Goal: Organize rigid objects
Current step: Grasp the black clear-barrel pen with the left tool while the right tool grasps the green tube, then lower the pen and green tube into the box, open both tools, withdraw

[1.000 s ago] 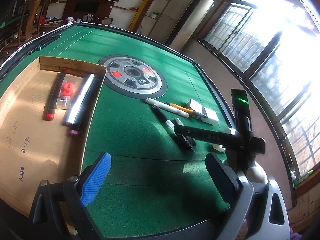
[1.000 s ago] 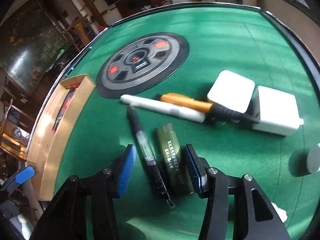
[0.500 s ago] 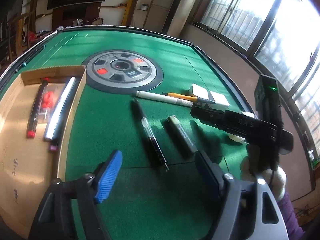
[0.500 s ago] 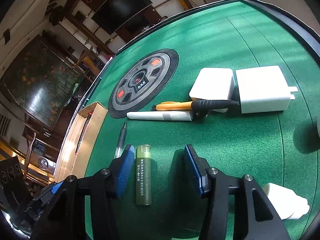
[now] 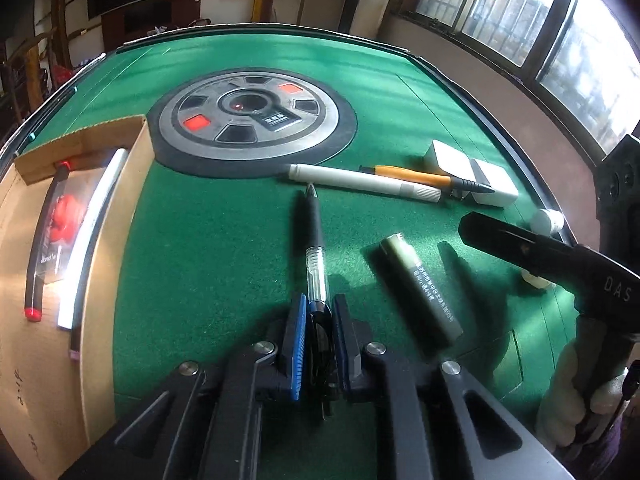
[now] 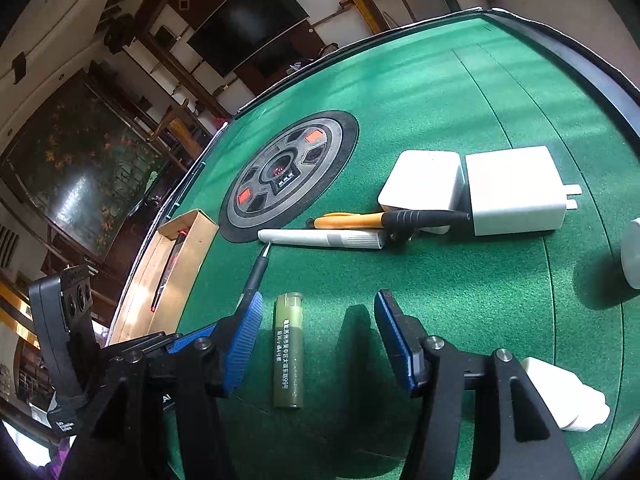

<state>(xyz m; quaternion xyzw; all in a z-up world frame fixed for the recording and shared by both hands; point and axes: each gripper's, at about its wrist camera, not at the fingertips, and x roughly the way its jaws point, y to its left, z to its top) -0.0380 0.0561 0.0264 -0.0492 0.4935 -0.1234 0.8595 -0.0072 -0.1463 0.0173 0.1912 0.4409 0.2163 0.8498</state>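
Note:
A black pen with a clear barrel (image 5: pixel 314 232) lies on the green felt table (image 5: pixel 208 248), tip pointing away. My left gripper (image 5: pixel 318 320) is shut on its near end. To its right lies an olive-green tube with white print (image 5: pixel 420 284). In the right wrist view this tube (image 6: pixel 288 352) lies flat between the fingers of my right gripper (image 6: pixel 318 336), nearer the left pad (image 6: pixel 244 340) and touching neither. The right jaws are opening. A cardboard box (image 5: pixel 100 280) at the left holds several pens.
Beyond the pen lie a white marker (image 5: pixel 360 180), an orange pen (image 5: pixel 420 176) and two white charger blocks (image 6: pixel 424 184) (image 6: pixel 516 190). A round grey console (image 5: pixel 256 120) sits mid-table. A small white bottle (image 6: pixel 560 396) lies by the right fingers. The table's raised rim (image 5: pixel 480 120) runs along the right.
My left gripper came forward and down over the black pen and shut on its near end. My right gripper shifted so the olive tube lies between its fingers, which spread slightly.

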